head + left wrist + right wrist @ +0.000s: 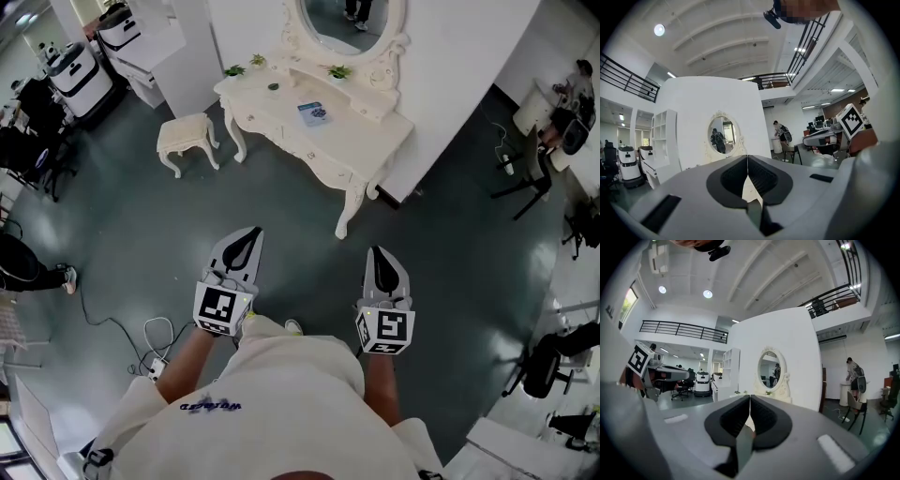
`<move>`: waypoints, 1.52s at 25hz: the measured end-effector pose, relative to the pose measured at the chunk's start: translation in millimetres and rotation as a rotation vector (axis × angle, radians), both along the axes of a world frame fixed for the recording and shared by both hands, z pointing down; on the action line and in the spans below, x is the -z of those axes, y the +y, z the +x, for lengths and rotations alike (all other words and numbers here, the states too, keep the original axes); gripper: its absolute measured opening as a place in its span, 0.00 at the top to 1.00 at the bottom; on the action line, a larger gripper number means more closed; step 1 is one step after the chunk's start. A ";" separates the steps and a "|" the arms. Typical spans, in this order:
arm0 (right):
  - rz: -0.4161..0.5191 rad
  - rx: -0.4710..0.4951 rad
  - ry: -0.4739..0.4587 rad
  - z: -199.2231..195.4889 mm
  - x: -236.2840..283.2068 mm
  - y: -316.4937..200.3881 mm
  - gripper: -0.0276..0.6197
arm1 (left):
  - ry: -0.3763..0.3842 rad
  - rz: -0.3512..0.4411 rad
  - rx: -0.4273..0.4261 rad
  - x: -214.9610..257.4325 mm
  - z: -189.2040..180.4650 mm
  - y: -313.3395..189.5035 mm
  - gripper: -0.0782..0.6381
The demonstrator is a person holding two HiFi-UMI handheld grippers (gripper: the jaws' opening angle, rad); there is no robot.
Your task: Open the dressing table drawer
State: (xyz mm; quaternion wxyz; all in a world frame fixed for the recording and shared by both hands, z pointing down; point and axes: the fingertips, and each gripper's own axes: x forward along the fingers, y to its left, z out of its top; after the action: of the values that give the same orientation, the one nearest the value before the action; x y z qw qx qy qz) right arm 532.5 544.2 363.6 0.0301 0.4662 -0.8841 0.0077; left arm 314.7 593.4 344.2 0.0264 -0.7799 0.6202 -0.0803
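Note:
The cream dressing table (356, 141) stands against a white partition, a few steps ahead of me, with an oval mirror (352, 23) on top. Its drawer fronts (305, 150) face me and look closed. Both grippers are held level over the floor, well short of the table. My left gripper (251, 232) is shut and holds nothing. My right gripper (377, 251) is also shut and holds nothing. In the left gripper view the left gripper (747, 157) points toward the mirror (723, 136). The right gripper (750, 397) faces the mirror (769, 370) too.
A small cream stool (186, 139) stands left of the table. A booklet (314, 113) and small plants (338, 71) sit on the tabletop. Cables (141, 333) lie on the floor at the left. Office chairs (525, 173) and seated people are at the right and left edges.

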 end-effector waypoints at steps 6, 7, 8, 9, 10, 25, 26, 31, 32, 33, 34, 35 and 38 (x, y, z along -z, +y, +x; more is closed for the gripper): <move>-0.012 -0.003 0.017 12.8 -4.6 -4.0 0.93 | 0.010 -0.001 0.014 -4.8 -6.4 1.4 0.88; -0.015 0.004 0.018 12.3 -5.6 -3.0 0.92 | 0.014 -0.003 0.014 -5.6 -6.3 2.1 0.88; -0.019 0.015 0.018 10.7 -6.9 -2.2 0.92 | 0.016 -0.003 0.014 -5.1 -6.4 3.1 0.88; -0.025 0.029 0.019 8.7 -8.6 -1.8 0.92 | 0.016 -0.002 0.013 -3.6 -6.6 4.3 0.88; -0.031 0.040 0.021 7.7 -10.7 -1.7 0.90 | 0.015 0.001 0.011 -1.1 -6.5 5.2 0.88; -0.086 0.046 0.016 -6.1 -29.7 5.6 0.74 | 0.034 -0.047 -0.009 -17.8 -17.5 13.3 0.66; -0.089 0.043 0.012 -6.5 -29.9 5.5 0.74 | 0.036 -0.045 -0.011 -17.8 -18.6 12.1 0.64; -0.107 0.019 -0.019 -10.0 -25.3 -0.8 0.67 | 0.050 -0.041 -0.023 -17.5 -28.2 3.2 0.57; -0.109 0.015 -0.017 -12.2 -25.6 -3.3 0.66 | 0.055 -0.036 -0.022 -17.8 -31.9 0.7 0.55; -0.112 0.013 -0.012 -15.5 -27.3 -5.8 0.64 | 0.061 -0.030 -0.021 -19.1 -36.4 -1.9 0.54; -0.117 0.014 -0.006 -19.8 -30.2 -7.9 0.62 | 0.066 -0.025 -0.021 -21.4 -41.8 -4.1 0.52; -0.124 0.015 0.000 -25.4 -33.7 -9.3 0.61 | 0.073 -0.023 -0.020 -24.2 -47.8 -5.5 0.50; -0.151 0.026 0.007 -50.7 -39.9 -13.7 0.60 | 0.078 -0.030 -0.012 -29.5 -73.1 -11.2 0.46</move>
State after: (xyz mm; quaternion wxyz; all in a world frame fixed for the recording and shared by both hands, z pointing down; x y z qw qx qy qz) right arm 481.8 530.5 403.6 0.0685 0.4512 -0.8868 0.0721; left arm 241.6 582.2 373.8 -0.0092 -0.7863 0.6149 -0.0592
